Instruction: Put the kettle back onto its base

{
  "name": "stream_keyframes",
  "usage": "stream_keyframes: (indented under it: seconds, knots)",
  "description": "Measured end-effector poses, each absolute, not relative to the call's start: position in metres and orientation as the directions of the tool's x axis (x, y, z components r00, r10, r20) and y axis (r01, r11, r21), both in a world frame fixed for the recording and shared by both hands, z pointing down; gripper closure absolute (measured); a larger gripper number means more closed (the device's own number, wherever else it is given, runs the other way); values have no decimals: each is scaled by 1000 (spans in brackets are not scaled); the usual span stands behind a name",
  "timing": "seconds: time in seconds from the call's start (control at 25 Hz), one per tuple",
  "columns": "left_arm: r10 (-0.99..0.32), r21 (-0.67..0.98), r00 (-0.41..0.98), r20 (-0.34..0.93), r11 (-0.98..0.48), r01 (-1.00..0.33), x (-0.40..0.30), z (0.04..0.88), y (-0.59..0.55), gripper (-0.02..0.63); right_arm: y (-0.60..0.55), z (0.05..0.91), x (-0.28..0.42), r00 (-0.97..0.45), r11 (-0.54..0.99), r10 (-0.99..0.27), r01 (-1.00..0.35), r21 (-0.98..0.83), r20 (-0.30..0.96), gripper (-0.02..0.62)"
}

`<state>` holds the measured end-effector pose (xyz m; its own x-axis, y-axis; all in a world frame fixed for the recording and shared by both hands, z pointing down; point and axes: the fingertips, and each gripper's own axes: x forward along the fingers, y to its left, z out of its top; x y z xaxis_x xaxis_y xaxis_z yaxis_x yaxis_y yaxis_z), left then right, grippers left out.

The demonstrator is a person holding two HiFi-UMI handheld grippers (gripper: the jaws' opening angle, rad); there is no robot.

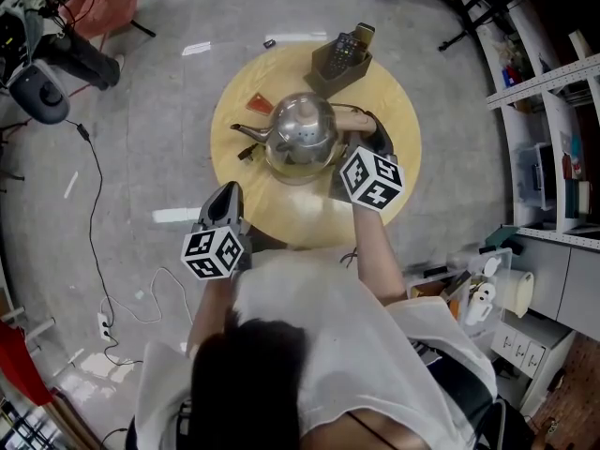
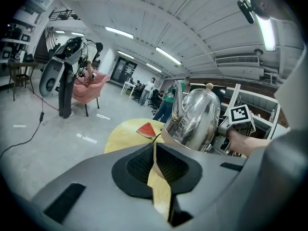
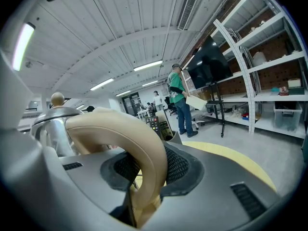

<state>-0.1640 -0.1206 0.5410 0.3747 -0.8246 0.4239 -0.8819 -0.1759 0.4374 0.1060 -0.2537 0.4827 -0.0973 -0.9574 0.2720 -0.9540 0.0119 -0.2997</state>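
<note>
A shiny steel kettle (image 1: pixel 300 131) with a beige handle (image 1: pixel 351 119) is at the middle of the round wooden table (image 1: pixel 394 101), spout pointing left. My right gripper (image 1: pixel 362 133) is shut on that handle (image 3: pixel 144 143), which fills the gap between its pads. In the left gripper view the kettle (image 2: pixel 195 119) leans over the table. A pale rim (image 1: pixel 298 174) shows under its near side; I cannot tell whether it is the base. My left gripper (image 1: pixel 228 191) hangs at the table's near left edge, apart from the kettle, its jaws (image 2: pixel 155 165) closed on nothing.
A red watermelon slice (image 1: pixel 261 103) lies on the table behind the spout. A box of remote controls (image 1: pixel 342 59) stands at the far edge. A black cord (image 1: pixel 246 154) runs by the kettle's left side. Shelving (image 1: pixel 553 129) lines the right; cables cross the floor at left.
</note>
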Motion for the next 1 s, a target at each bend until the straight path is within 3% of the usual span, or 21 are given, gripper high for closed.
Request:
stream_keyframes:
  seconds: [1.0]
  knots:
    - [-822, 435, 358, 443, -152, -887, -167, 550, -113, 568, -248, 509, 109, -107, 7, -948, -949, -315, 301, 469]
